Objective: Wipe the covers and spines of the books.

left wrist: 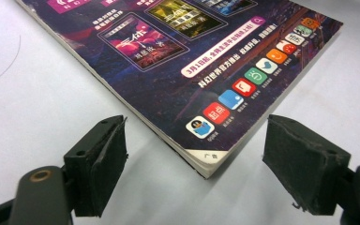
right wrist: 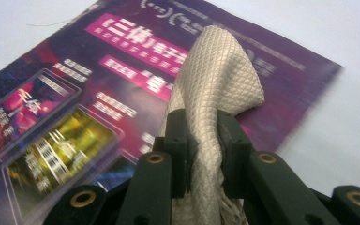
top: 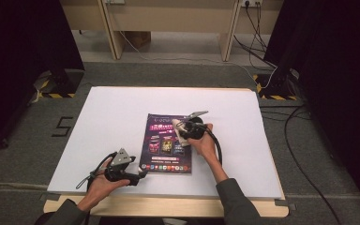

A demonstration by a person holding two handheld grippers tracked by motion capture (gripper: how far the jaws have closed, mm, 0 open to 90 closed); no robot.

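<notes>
Right claw (right wrist: 201,129) pinches a beige quilted cloth (right wrist: 215,70) between its pressed-together jaws, the fabric bulging above them and hanging over the magazine's cover; in the high view this claw (top: 183,130) sits at about 3 o'clock on the magazine, the hand (top: 204,140) behind it. Beneath everything lies the white worktop (top: 112,117), a wide pale sheet on a wooden base. At its centre rests the magazine (top: 168,143), flat, dark purple cover up, with a row of coloured app icons (left wrist: 258,75) along its near edge. Left claw (left wrist: 194,159) stands spread wide, gripping nothing, its two pads either side of the magazine's near corner (left wrist: 206,161) without touching it; from above it (top: 140,174) lies at roughly 7 o'clock from the magazine, just beside that corner.
</notes>
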